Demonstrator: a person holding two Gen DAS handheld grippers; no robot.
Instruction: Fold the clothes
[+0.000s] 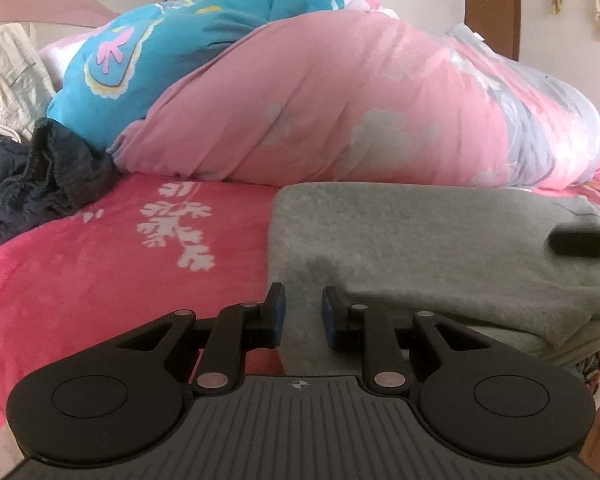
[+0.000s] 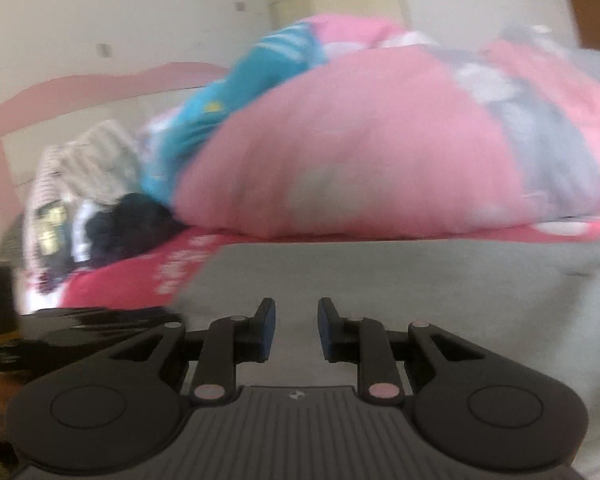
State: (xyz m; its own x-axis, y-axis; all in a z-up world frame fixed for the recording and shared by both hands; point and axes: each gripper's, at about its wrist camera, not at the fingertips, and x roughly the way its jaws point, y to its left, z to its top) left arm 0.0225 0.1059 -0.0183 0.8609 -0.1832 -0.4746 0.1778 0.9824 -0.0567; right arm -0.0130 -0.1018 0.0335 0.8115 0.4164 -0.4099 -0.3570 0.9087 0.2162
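A grey fleece garment lies flat on the pink bed cover. It looks folded, with a thick doubled edge at the near right. My left gripper hovers over the garment's near left edge, open by a narrow gap with nothing between the blue pads. The right wrist view is blurred. In it my right gripper stands over the grey garment, also open by a narrow gap and holding nothing. The tip of the right gripper shows at the far right, above the grey cloth.
A bulky pink quilt with a blue blanket on top is piled behind the garment. Dark clothes and a beige garment lie at the left. A brown door is in the back wall.
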